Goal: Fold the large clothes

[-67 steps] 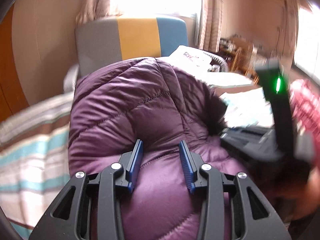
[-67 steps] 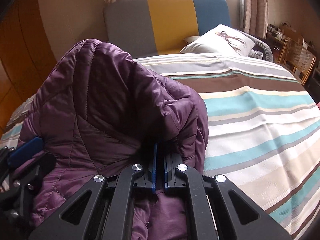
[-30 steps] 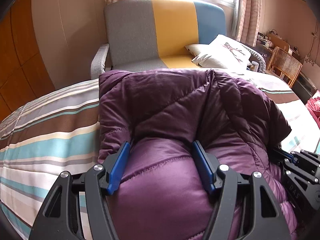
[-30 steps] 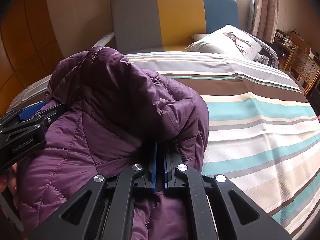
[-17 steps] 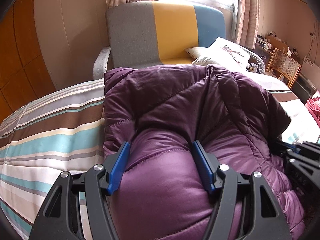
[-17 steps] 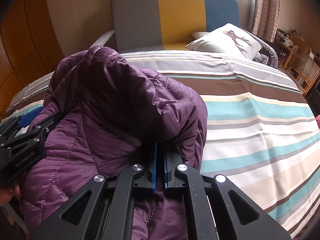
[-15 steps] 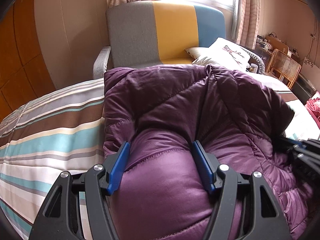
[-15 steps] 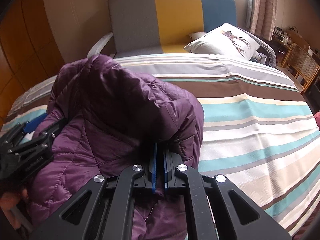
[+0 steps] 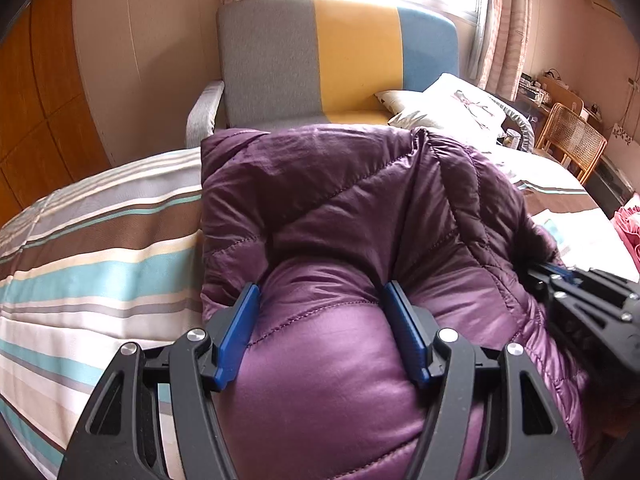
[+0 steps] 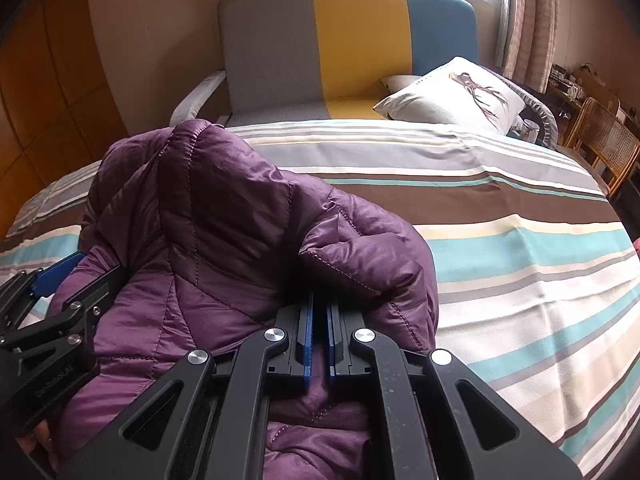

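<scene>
Jacket (image 9: 340, 208) (purple) settled lower, bulging between jaws

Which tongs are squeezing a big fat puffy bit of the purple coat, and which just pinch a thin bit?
The left tongs hug a fat bulge of the purple puffer jacket, blue pads wide apart. The right tongs are nearly shut, pinching a thin fold.

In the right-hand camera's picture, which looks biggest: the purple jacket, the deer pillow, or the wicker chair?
1. Purple jacket, though it lies nearest the camera, which inflates it.
2. Deer pillow.
3. Wicker chair, only partly in view at the edge, so least sure.
</scene>
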`<state>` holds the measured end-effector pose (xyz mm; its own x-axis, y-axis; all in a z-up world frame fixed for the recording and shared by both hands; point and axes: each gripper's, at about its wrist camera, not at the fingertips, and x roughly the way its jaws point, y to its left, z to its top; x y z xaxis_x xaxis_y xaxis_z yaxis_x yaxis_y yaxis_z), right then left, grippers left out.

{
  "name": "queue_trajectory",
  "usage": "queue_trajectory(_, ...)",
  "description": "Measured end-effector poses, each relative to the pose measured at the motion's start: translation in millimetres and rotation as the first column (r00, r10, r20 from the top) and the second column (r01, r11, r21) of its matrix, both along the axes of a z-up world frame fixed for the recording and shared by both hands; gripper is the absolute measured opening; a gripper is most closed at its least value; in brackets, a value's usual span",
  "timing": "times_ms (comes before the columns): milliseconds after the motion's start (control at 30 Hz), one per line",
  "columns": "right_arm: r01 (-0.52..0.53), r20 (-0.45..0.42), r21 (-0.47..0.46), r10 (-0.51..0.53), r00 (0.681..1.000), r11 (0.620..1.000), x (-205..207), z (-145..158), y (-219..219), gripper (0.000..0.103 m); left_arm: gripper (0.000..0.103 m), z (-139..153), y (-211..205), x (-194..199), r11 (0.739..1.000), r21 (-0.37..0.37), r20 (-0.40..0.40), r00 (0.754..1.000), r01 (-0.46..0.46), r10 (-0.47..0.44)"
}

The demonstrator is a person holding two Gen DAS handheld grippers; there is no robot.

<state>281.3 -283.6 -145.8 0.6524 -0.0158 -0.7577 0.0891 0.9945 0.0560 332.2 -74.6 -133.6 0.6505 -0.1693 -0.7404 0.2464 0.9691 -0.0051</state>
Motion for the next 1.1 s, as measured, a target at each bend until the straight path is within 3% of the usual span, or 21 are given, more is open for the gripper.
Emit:
queue_trajectory(167,0.014,0.045,0.004,-0.014,0.999,1.0,0.4,-11.0,-1.6,0.004,0.066,-7.3,1.6,12.3,1.0,-0.011,-0.024,1.0,0.004,-0.005)
queue_trajectory(300,-0.009,0.047,0.011,0.009,0.999,1.0,-4.9,-8.8,-3.4,0.004,0.067,-4.7,5.0,3.7,1.0,-0.005,0.006,1.0,0.021,-0.021)
queue_trajectory(533,-0.03,0.041,0.085,0.026,0.999,0.996,-40.5,13.4,-16.9,0.004,0.077,19.0,33.6,-41.3,0.998,-0.051,0.074,0.997,0.023,-0.02)
queue_trajectory(633,-0.024,0.054,0.124,0.017,0.998,0.992,-62.4,21.5,-22.5,0.017,0.078,21.9,48.1,-59.3,0.998,-0.063,0.079,0.997,0.004,0.001)
queue_trajectory(767,-0.021,0.039,0.145,0.016,0.999,0.989,-80.3,20.7,-25.5,0.017,0.079,12.4,57.6,-75.7,0.996,-0.085,0.053,0.999,0.011,-0.006)
queue_trajectory(900,0.032,-0.031,0.143,-0.027,0.999,0.989,-72.5,-4.8,-39.0,0.017,0.079,-7.2,50.4,-71.3,0.99,-0.138,-0.02,1.0,0.013,-0.016)
queue_trajectory(1000,0.054,-0.033,0.219,-0.048,0.998,0.974,-74.1,-9.7,-49.3,0.018,0.079,-10.9,47.1,-65.0,0.989,-0.148,-0.038,0.999,0.023,-0.029)
queue_trajectory(1033,0.051,-0.031,0.237,-0.045,0.999,0.97,-76.3,-5.6,-51.8,0.023,0.079,-8.5,48.3,-66.0,0.99,-0.139,-0.029,0.999,0.032,-0.037)
queue_trajectory(1100,0.062,-0.026,0.259,-0.057,0.998,0.964,-82.7,4.3,-56.7,0.046,0.081,-1.8,52.0,-69.1,0.99,-0.132,-0.016,0.999,0.044,-0.046)
